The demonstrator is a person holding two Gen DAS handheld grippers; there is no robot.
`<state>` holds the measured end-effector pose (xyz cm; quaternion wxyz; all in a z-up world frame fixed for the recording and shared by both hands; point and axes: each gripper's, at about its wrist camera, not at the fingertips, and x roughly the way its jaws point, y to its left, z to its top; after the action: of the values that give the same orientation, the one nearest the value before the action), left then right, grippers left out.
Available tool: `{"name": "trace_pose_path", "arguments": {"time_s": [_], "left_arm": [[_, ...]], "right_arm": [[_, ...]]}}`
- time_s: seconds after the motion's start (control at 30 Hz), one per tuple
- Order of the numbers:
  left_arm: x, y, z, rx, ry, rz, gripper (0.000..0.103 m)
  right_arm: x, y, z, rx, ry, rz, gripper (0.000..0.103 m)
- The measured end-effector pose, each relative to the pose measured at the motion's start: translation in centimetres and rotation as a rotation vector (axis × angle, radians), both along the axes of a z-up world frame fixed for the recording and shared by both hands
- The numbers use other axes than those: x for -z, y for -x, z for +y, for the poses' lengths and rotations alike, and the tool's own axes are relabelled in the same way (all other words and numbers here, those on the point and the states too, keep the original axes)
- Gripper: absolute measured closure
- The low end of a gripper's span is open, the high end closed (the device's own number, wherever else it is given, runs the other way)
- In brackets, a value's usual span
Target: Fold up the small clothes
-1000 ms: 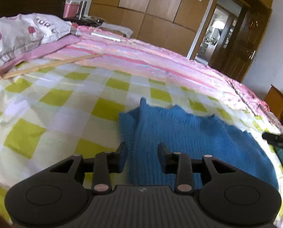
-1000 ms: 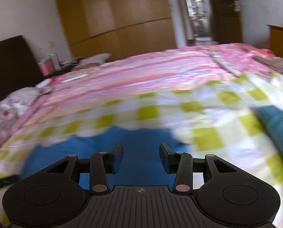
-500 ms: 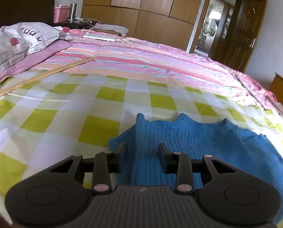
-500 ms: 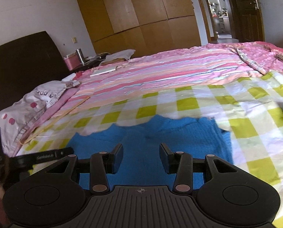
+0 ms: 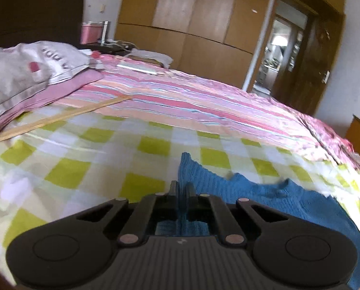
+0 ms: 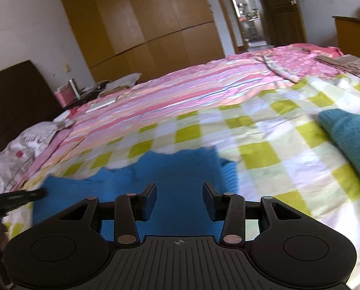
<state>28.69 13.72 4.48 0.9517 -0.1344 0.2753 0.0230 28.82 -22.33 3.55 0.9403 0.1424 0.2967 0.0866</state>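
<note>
Your left gripper (image 5: 182, 188) has just closed, clamping the blue sweater's (image 5: 264, 198) edge on the checked bedsheet (image 5: 83, 159); your right gripper (image 6: 179, 194) hangs over the sweater, jaws apart.

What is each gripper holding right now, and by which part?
Left gripper is shut on the blue knit garment, pinching its left edge. Right gripper is open above it, holding nothing.

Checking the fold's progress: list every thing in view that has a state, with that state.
Left claw: just closed, pinching the sweater's edge.
Right claw: open, above the sweater.
Blue knitted sweater: spread on the checked sheet, one edge raised.
Teal knitted garment: lying apart, untouched.
Dark wooden door: open.
</note>
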Motion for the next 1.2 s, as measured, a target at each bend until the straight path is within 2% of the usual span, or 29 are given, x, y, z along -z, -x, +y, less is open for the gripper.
{"name": "trace_pose_path", "arguments": {"time_s": [0.17,0.23,0.3,0.4,0.53,0.67,0.77,0.87,1.03,1.2], "left_arm": [[2.9,-1.4,-0.3,0.004,-0.043,0.117,0.09],[2.7,-1.2,-1.0,0.004,-0.066,0.102,0.09],[2.2,-1.0,-0.8,0.003,-0.023,0.085,0.09],[1.9,-0.4,-0.4,-0.019,-0.042,0.077,0.089],[1.7,1.7,0.1,-0.04,-0.06,0.068,0.089],[1.7,3.6,0.1,-0.042,-0.12,0.071,0.087],[1.8,5.1,-0.1,-0.029,-0.115,0.082,0.087],[1.2,7.4,-0.5,-0.015,-0.121,0.056,0.087],[1.2,11.2,-0.7,0.013,-0.056,0.055,0.085],[2.6,12.4,-0.8,0.043,0.016,0.084,0.084]], "right_arm": [[1.6,-1.3,-0.6,0.052,0.033,0.027,0.062],[2.3,-1.9,-0.6,0.063,0.054,0.049,0.062],[3.0,-2.1,-0.7,0.078,0.087,0.071,0.062],[3.7,-2.4,-1.6,0.095,0.066,0.097,0.062],[3.3,-2.0,-2.2,0.106,0.049,0.086,0.062],[2.6,-1.1,-1.5,0.081,0.094,0.038,0.062],[3.5,-1.4,-1.3,0.075,0.117,0.089,0.062],[3.0,-1.0,-1.4,0.086,0.107,0.081,0.062],[0.3,0.9,-0.2,0.064,0.153,-0.003,0.062],[-0.6,1.9,3.0,-0.013,0.178,0.0,0.062]]}}
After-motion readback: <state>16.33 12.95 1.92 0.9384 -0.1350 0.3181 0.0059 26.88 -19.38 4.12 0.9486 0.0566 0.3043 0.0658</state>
